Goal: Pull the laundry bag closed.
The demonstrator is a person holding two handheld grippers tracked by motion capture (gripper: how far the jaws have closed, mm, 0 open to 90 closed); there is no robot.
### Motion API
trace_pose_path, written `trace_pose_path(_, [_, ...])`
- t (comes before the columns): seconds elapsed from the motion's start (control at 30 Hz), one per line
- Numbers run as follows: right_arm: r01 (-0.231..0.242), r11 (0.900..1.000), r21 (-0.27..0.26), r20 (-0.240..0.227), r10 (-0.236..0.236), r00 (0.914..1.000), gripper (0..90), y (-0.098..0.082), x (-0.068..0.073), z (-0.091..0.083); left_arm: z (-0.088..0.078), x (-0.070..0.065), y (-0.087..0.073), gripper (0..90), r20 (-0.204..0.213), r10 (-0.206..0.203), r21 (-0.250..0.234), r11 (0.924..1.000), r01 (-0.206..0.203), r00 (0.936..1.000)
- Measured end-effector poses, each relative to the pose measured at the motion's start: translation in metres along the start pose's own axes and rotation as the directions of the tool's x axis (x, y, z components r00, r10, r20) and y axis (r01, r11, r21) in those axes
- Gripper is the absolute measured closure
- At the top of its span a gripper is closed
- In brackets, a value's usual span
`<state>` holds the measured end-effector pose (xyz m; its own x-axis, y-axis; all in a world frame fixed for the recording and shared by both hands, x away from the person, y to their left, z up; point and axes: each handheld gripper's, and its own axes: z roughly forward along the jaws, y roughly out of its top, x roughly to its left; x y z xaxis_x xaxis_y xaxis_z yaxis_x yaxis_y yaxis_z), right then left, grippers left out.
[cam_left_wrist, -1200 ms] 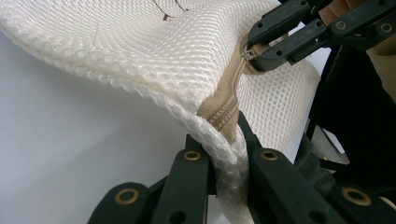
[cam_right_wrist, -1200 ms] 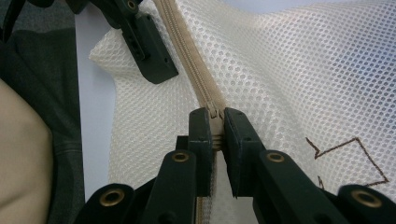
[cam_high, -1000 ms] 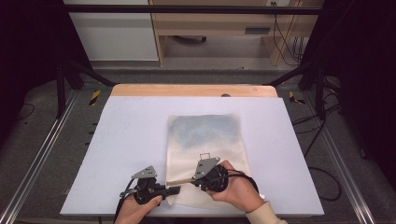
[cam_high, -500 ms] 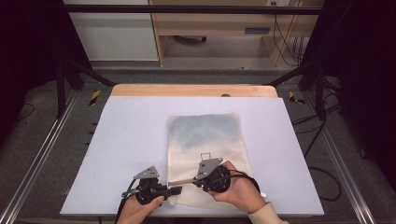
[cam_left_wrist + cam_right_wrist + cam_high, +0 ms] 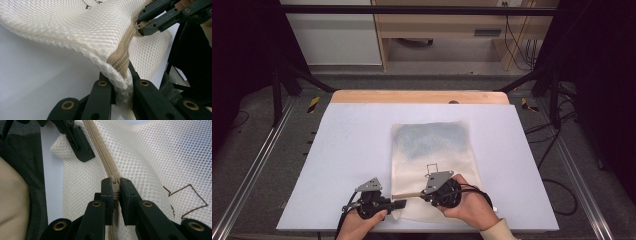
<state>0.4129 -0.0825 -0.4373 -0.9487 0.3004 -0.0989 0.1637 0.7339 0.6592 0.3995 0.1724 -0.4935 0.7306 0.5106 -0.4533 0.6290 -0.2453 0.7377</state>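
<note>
White table (image 5: 347, 150) with a cream mesh bag (image 5: 432, 145) flat on it

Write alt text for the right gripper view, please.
The right claw is shut on the zipper pull of a cream mesh bag. The left claw grips the bag's edge farther along the tan zipper.
</note>
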Motion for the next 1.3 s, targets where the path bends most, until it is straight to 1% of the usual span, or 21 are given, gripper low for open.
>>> trace_pose_path(0.17, [0.005,1.0,0.0,0.003,-0.005,1.0,82.0,-0.001,0.0,-0.001,-0.001,0.0,0.0,86.4,0.001,0.001,0.0,1.0,-0.001,1.0])
trace_pose_path(0.43, [0.001,1.0,-0.004,0.011,-0.001,0.9999,82.1,-0.003,0.002,-0.005,-0.001,0.0,0.001,86.3,0.003,0.002,-0.001,1.0,-0.002,1.0])
trace_pose_path(0.5, [0.001,1.0,-0.006,0.012,-0.001,0.9999,82.1,-0.004,0.002,-0.006,-0.001,0.0,0.001,86.3,0.005,-0.003,-0.004,1.0,0.003,1.0])
trace_pose_path(0.77, [-0.01,1.0,-0.011,0.022,0.01,0.9997,82.1,-0.007,0.001,-0.01,-0.002,0.001,0.001,86.3,0.005,-0.001,-0.006,1.0,0.001,1.0])
trace_pose_path(0.8, [-0.004,1.0,-0.013,0.02,0.005,0.9998,82.1,-0.008,0.001,-0.01,-0.002,0.001,0.001,86.3,0.005,-0.001,-0.007,1.0,0.001,1.0])
trace_pose_path(0.87, [-0.011,1.0,-0.015,0.022,0.011,0.9997,82.1,-0.008,0.001,-0.011,-0.002,0.001,0.001,86.3,0.005,0.0,-0.006,1.0,0.0,1.0])
trace_pose_path(0.97, [-0.006,1.0,-0.014,0.024,0.007,0.9997,82.1,-0.009,0.001,-0.012,-0.002,0.001,0.002,86.3,0.006,-0.002,-0.006,1.0,0.002,1.0])
trace_pose_path(1.03, [-0.017,1.0,-0.015,0.026,0.017,0.9995,82.1,-0.01,0.001,-0.013,-0.002,0.001,0.002,86.3,0.007,-0.002,-0.006,1.0,0.002,1.0])
trace_pose_path(1.13, [-0.01,1.0,-0.016,0.027,0.011,0.9996,82.1,-0.011,0.0,-0.014,-0.003,0.001,0.002,86.3,0.01,-0.007,-0.006,1.0,0.007,0.9999])
trace_pose_path(1.2, [-0.022,1.0,-0.02,0.029,0.023,0.9993,82.0,-0.013,0.0,-0.016,-0.003,0.002,0.002,86.4,0.007,-0.003,-0.005,1.0,0.003,1.0])
trace_pose_path(1.3, [-0.028,0.999,-0.023,0.031,0.029,0.9991,82.1,-0.015,-0.001,-0.017,-0.003,0.002,0.002,86.4,0.008,-0.002,-0.004,1.0,0.002,1.0])
